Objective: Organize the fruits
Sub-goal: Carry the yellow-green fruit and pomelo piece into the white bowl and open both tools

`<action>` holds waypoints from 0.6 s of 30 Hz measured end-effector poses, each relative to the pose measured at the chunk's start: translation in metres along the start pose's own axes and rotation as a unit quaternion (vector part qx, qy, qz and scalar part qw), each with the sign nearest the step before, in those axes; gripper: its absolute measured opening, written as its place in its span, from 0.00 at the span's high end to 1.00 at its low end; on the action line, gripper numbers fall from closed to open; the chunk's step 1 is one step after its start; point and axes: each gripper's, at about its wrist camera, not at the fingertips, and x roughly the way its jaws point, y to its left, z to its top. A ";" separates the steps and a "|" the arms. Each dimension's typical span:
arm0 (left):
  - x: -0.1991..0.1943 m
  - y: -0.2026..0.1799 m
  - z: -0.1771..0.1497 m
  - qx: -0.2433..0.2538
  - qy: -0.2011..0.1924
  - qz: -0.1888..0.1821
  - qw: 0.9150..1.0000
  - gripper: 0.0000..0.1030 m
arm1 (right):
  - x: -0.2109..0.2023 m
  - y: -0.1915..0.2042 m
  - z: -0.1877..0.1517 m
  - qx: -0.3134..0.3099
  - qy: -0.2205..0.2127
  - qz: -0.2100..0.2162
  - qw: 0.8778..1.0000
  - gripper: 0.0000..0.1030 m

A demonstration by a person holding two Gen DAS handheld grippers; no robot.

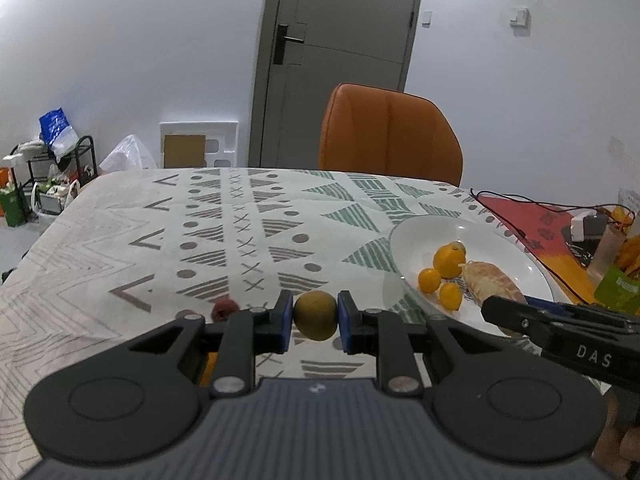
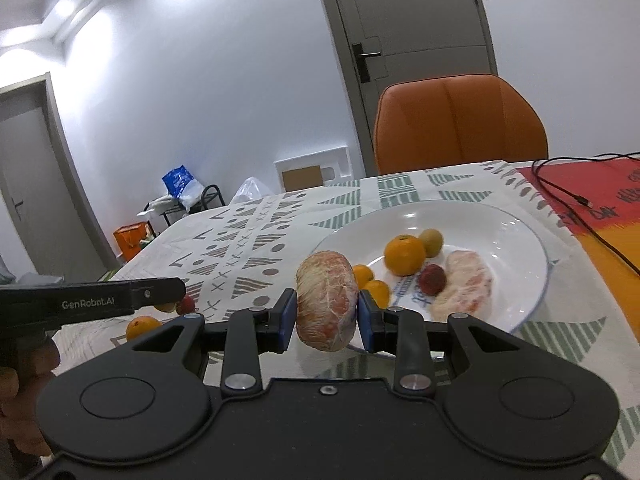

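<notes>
Left wrist view: we see the left gripper (image 1: 315, 318) at lower centre, blue pads pinching a greenish-brown kiwi (image 1: 315, 315) held above the patterned surface (image 1: 120, 248). A small red fruit (image 1: 223, 308) lies on the cloth just left of the pads, partly hidden by the finger. At right sits the white plate (image 1: 424, 232) with an orange (image 1: 450, 260) and two smaller oranges (image 1: 429, 280) near it, plus a peeled pomelo segment (image 1: 494, 286). The other gripper's black body enters from the lower right edge, over the plate's near rim.

Right wrist view: we see the right gripper (image 2: 327, 314) at lower centre, clamped on a peeled pomelo piece (image 2: 326, 300), lifted in front of the plate (image 2: 520, 240). On the plate: one orange (image 2: 405, 255), a second kiwi (image 2: 431, 242) touching it behind, a red lychee-like fruit (image 2: 433, 279), another pomelo segment (image 2: 466, 284), and small oranges partly hidden behind the held piece. At left edge the left gripper's side shows; a loose orange (image 2: 143, 327) lies on the cloth below it. A hand (image 2: 20, 380) shows at lower left. Orange chair (image 2: 460, 124) stands behind the surface, grey door (image 2: 408, 32) beyond.
</notes>
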 end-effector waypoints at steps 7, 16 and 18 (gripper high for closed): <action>0.006 -0.026 0.006 0.021 -0.002 -0.001 1.000 0.79 | -0.008 -0.027 0.000 0.024 -0.015 -0.005 1.000 0.70; 0.019 -0.054 0.008 0.041 0.003 -0.018 0.999 0.79 | -0.011 -0.058 0.001 0.050 -0.024 -0.038 0.998 0.70; 0.024 -0.057 0.008 0.046 0.006 -0.021 0.999 0.79 | -0.011 -0.064 0.002 0.054 -0.026 -0.047 0.997 0.70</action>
